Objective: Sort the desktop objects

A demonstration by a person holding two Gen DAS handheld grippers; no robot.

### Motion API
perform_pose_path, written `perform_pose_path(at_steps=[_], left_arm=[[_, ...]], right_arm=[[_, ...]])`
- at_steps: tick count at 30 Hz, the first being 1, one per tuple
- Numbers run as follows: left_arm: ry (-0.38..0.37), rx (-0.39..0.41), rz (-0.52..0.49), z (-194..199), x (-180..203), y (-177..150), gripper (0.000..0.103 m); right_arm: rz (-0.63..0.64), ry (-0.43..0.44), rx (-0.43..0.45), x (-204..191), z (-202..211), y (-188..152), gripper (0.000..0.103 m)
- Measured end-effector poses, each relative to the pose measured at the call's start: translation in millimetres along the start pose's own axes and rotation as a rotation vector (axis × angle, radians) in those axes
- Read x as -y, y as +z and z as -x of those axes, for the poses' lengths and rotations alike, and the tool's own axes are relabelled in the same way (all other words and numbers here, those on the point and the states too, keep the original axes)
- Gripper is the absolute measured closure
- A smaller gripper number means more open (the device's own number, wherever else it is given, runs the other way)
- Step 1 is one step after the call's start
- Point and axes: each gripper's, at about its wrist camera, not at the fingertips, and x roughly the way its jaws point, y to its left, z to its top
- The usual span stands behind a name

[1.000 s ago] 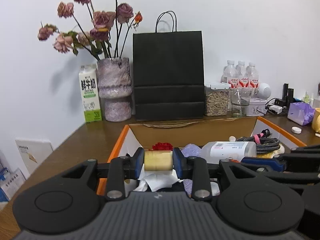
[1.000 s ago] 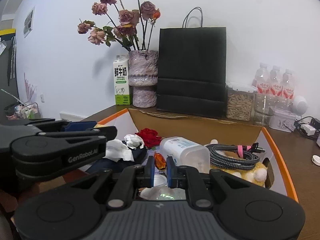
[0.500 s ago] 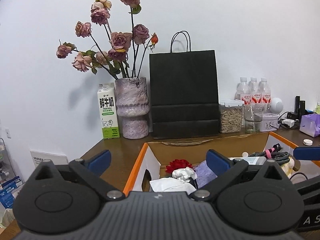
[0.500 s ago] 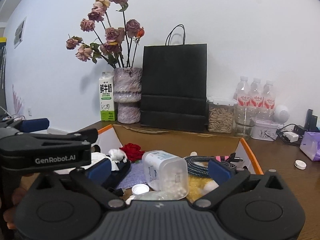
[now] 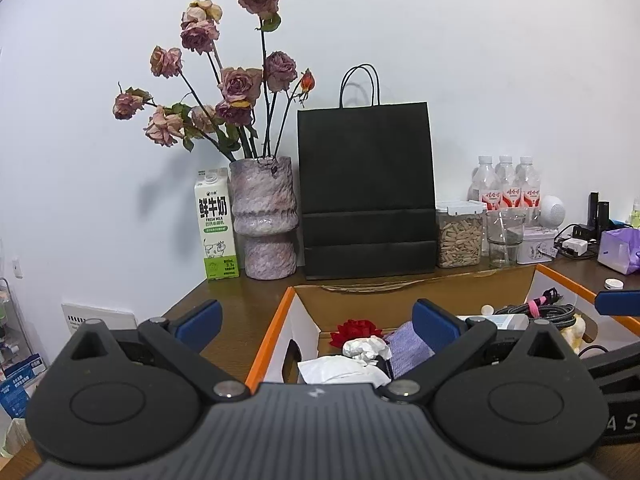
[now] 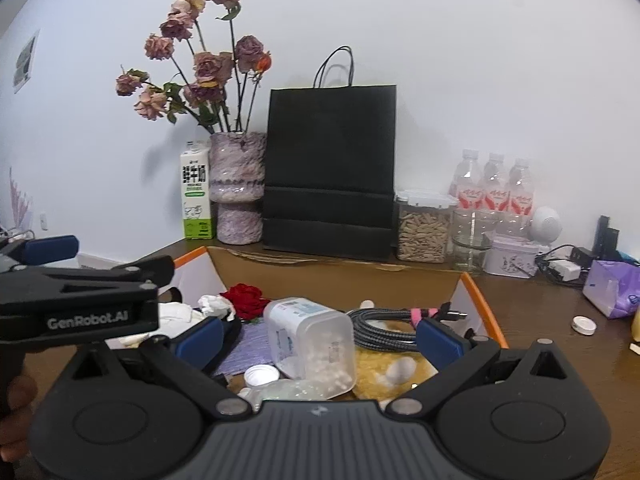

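An orange-edged cardboard box (image 5: 269,336) (image 6: 478,304) on the wooden desk holds several objects: a red fabric rose (image 6: 245,295) (image 5: 357,329), crumpled white tissue (image 5: 362,347), purple cloth (image 6: 248,344), a clear plastic jar of white pieces (image 6: 312,340) lying on its side, a white cap (image 6: 262,375), a braided cable (image 6: 384,326) and a yellow plush (image 6: 384,364). My left gripper (image 5: 316,320) is open and empty above the box's left side. My right gripper (image 6: 320,336) is open and empty above the jar.
At the back stand a milk carton (image 5: 216,226), a vase of dried roses (image 5: 266,216), a black paper bag (image 5: 366,192), a seed jar (image 5: 459,236), a glass (image 5: 505,236), water bottles (image 5: 505,188) and a tin. A purple tissue pack (image 6: 612,290) and a white lid (image 6: 583,325) lie right.
Both grippers opened and rose back from the box. The left let go of a tan roll and the right let go of a small orange piece; neither item is visible now.
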Motion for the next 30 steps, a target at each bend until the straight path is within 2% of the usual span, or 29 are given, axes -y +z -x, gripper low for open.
perform_pose_path(at_steps=[7,12,19,30], left_arm=[[-0.018,0.011,0.003,8,1,-1,0.000],[-0.023,-0.009,-0.002,22,2,-3,0.000],[-0.065,-0.033,0.009,62,2,-4,0.000],[-0.103,-0.100,0.018,131,3,-20,0.000]], right_arm=[[-0.015,-0.032,-0.015,3,13,-2,0.000],[-0.023,-0.034,-0.046,5,29,-5,0.000],[-0.025,-0.017,-0.078,5,66,-10,0.000],[-0.018,0.003,-0.114,-2,136,-36,0.000]])
